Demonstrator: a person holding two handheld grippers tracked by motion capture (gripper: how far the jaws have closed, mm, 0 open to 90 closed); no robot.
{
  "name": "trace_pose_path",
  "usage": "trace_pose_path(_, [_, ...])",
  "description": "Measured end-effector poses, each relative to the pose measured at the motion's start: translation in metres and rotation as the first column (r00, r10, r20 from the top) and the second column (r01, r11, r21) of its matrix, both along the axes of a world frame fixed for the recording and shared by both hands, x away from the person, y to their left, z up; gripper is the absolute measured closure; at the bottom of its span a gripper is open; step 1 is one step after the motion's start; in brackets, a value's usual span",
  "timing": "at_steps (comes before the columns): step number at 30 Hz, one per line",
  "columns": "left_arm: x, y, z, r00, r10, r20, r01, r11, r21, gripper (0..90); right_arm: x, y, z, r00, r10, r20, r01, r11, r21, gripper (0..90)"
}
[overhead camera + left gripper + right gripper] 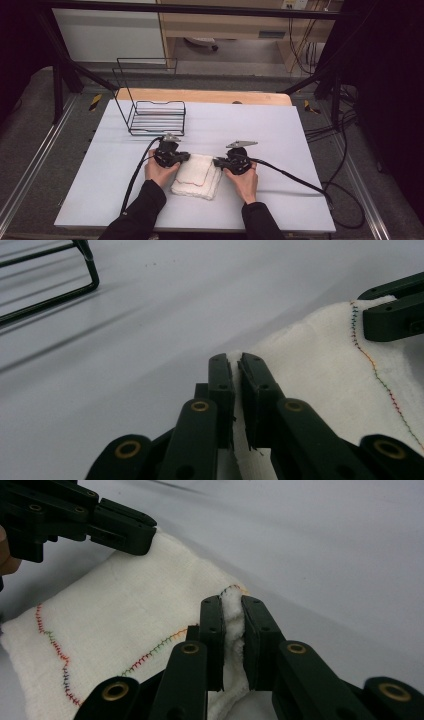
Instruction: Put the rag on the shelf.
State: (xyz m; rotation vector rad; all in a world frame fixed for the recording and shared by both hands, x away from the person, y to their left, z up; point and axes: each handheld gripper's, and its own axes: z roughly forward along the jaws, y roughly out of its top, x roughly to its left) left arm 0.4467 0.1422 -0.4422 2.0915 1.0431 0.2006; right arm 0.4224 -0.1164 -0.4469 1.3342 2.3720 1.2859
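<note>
Your folded white towel [196,175] lies on the near middle of the pale table [280,130], between your two hands, its multicoloured stitched hem showing on top. Your left gripper [181,156] sits at the towel's far left corner; in the left gripper view its jaws are nearly together with a thin edge of the towel [320,370] pinched between them. Your right gripper [218,161] sits at the far right corner; in the right gripper view its jaws are clamped on a bunched fold of the towel [125,605], beside the stitched hem. Each gripper view also shows the other gripper's jaws resting at the opposite corner. A black wire rack [155,116] stands upright on the far left of the table, well apart from the towel. Cables trail from both grippers across the table.
</note>
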Motion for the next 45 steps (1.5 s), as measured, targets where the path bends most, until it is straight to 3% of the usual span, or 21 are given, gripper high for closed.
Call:
trace_pose_path(5, [-0.006, 0.004, 0.007, 0.9993, -0.004, 0.037, 0.005, 0.9997, -0.025, 83.7, -0.004, -0.001, 0.006, 1.0000, 0.001, 0.010, -0.001, 0.9999, 0.015, 81.1])
trace_pose_path(6, [-0.008, 0.005, 0.009, 0.9989, -0.004, 0.046, 0.006, 0.9995, -0.033, 83.8, -0.006, -0.002, 0.008, 0.9995, 0.003, 0.030, -0.004, 0.9998, 0.021, 81.2])
trace_pose_path(14, [-0.019, 0.009, 0.019, 0.9949, -0.008, 0.101, 0.014, 0.9981, -0.059, 83.8, -0.013, -0.004, 0.016, 0.9978, 0.014, 0.064, -0.017, 0.9986, 0.050, 81.3])
trace_pose_path(15, [-0.020, 0.010, 0.020, 0.9942, -0.008, 0.107, 0.015, 0.9979, -0.063, 83.8, -0.014, -0.005, 0.017, 0.9962, 0.019, 0.085, -0.023, 0.9985, 0.049, 81.3])
trace_pose_path(23, [-0.030, 0.016, 0.024, 0.9879, 0.016, 0.154, 0.004, 0.9917, -0.129, 83.9, -0.020, -0.007, 0.023, 0.9916, 0.025, 0.127, -0.035, 0.9964, 0.077, 81.3])
trace_pose_path(27, [-0.036, 0.017, 0.029, 0.9816, 0.028, 0.189, -0.003, 0.9913, -0.131, 84.0, -0.023, -0.005, 0.028, 0.9873, 0.034, 0.155, -0.045, 0.9968, 0.067, 81.3])
trace_pose_path(34, [-0.044, 0.024, 0.036, 0.9773, 0.045, 0.207, -0.008, 0.9842, -0.177, 84.2, -0.028, -0.003, 0.039, 0.9795, 0.035, 0.199, -0.051, 0.9955, 0.080, 81.5])
trace_pose_path(45, [-0.055, 0.023, 0.048, 0.9612, 0.060, 0.269, 0.000, 0.9765, -0.216, 84.3, -0.033, -0.007, 0.049, 0.9657, 0.022, 0.259, -0.051, 0.9931, 0.106, 81.7])
